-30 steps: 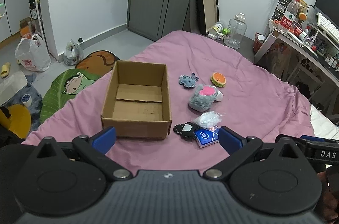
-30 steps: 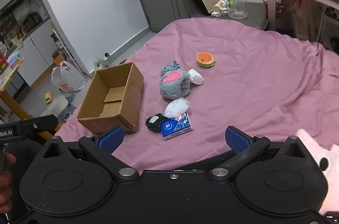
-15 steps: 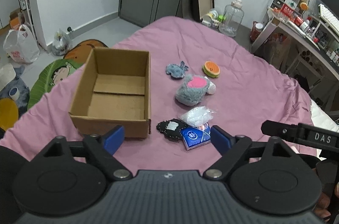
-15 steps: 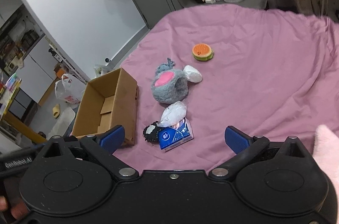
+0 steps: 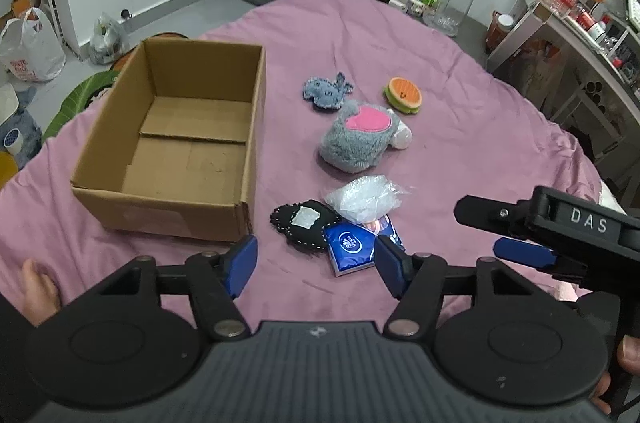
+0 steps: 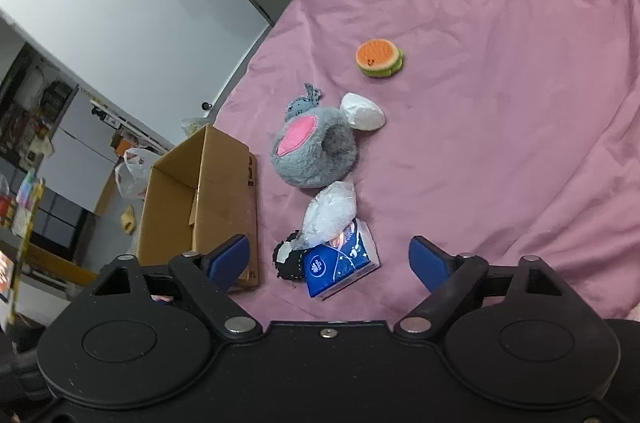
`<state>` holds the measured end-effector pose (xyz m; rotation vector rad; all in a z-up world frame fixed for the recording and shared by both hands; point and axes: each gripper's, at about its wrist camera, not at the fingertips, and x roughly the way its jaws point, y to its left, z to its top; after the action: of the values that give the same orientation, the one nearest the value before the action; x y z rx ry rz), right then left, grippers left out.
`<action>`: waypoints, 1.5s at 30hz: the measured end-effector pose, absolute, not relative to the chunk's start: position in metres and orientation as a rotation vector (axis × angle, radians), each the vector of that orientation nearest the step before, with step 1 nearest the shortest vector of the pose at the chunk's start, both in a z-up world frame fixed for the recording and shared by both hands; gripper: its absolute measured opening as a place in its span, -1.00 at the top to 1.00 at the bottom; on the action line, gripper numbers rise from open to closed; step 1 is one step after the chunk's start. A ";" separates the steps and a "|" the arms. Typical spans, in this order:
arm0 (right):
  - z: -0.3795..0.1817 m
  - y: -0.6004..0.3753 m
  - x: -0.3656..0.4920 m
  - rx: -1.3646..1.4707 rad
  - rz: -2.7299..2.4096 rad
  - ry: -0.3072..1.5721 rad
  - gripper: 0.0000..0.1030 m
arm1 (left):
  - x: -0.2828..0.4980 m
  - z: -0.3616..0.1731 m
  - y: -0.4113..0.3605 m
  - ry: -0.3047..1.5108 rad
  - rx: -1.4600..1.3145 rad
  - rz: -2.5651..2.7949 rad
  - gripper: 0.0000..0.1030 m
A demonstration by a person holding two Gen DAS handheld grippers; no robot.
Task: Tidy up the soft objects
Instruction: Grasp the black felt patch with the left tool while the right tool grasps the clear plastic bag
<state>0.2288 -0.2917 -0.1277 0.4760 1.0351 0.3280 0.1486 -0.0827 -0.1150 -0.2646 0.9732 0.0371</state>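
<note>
Grey fur w/ a pink patch marks the round plush (image 5: 358, 139), seen lying approx. mid-bed on the purple bedspread (image 5: 460, 111). A small blue-grey plush (image 5: 326, 93) is placed just beside it toward the far edge, and a white soft lump (image 6: 362, 111) is touching its right side. An orange-and-green round plush (image 5: 402, 95) is set near these, further to the right, apart from the rest. Closer to the near edge a crinkled clear plastic bag w/ white filling (image 5: 366, 201) is seen resting partly on a blue tissue pack (image 5: 350, 249), w/ a black felt piece (image 5: 302, 223) tucked against the pack's left side. An open, empty cardboard box (image 5: 176, 139) is stood near the left edge of the bed, just beside the black piece.

Left tool (image 5: 316, 263) is held above the near edge, jaws closing, nothing gripped; in its own view the tissue pack is framed between the blue pads (image 5: 240, 263), not touched. Right tool (image 6: 328, 263) is likewise closing w/ nothing pressed, the pack showing between its fingers, clear of both. A fingertip (image 5: 38, 287) is visible at the lower left of the left view.

Beyond the bed, a clear water jug (image 5: 450, 3) is stood on the floor, and a cluttered desk (image 5: 580, 35) is seen along the right.
</note>
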 end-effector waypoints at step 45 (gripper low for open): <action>-0.215 -0.277 0.302 0.634 0.344 1.157 0.57 | 0.229 -0.223 -0.098 1.081 -0.346 0.186 0.58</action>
<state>0.3017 -0.2775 -0.2148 0.6340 1.1568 0.3443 0.2293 -0.0977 -0.2228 -0.3464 1.0807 0.1860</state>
